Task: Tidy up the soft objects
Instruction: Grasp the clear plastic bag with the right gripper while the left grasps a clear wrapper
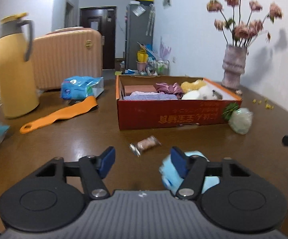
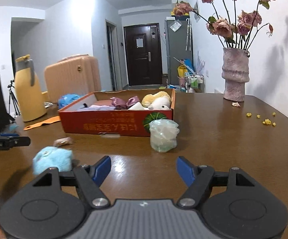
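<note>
Here your left gripper [image 1: 142,162] stood open, empty | blue plush [image 1: 171,176] beside its right finger, near table's [image 1: 74,139] front edge: light, squashy; pinch its middle | right gripper [image 2: 144,169] open, empty.

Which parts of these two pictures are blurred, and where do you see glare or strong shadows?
Left wrist view: the pink dried flowers and small wrapped snack are smeared; ceiling light blows out the top left.
Right wrist view: the fluffy light blue plush toy is blurred; glare lies on the brown wooden table, and flower shadows fall on the right wall.
</note>
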### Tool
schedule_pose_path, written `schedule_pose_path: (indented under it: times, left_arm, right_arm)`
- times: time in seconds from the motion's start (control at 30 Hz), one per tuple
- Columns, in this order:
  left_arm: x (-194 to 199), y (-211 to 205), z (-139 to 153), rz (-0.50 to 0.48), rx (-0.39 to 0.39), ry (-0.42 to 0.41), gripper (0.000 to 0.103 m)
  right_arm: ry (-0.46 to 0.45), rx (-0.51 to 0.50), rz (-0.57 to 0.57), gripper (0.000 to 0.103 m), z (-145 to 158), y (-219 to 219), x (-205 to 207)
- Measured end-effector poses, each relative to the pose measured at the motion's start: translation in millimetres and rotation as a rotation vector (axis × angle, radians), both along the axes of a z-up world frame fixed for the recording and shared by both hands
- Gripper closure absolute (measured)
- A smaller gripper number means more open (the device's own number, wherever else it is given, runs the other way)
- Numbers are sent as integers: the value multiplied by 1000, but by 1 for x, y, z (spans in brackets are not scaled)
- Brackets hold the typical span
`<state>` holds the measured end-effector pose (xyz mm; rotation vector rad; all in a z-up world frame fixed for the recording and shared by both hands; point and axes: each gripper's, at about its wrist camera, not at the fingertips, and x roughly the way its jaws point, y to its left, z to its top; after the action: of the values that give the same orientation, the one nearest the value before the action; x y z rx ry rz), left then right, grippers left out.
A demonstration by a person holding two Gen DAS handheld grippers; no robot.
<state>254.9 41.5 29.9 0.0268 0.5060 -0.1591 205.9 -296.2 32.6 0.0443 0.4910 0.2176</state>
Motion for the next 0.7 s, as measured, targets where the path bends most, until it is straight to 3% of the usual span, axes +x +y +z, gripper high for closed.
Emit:
schedule_pose_path:
  times: [0.17,0.27,0.3,0.4,0.43,0.47,0.7]
  left_arm:
    - [67,-9,-18,-92,82,59,47]
    - [87,-13,-29,-142,96,95,48]
    - [92,-13,-33,-160,93,109,52]
    - [98,-14,-42,-199,81,141,83]
    - [98,-13,-43,-205,66,133,86]
    - [97,-13,-44,-205,58,128,86]
    - [98,-5,-43,-196,2,135,87]
  right_arm:
    - [10,-26,-26,33,-4,0,56]
    - [21,-43,-51,38,-10,0,92]
    - [26,-46,-61,38,-12,-1,103]
    - [45,-51,-65,45,-19,2,130]
    - [64,-58,-60,55,-23,3,139]
    - [76,-62,-52,63,-27,5,145]
    - [109,-62,-59,75,-43,6,155]
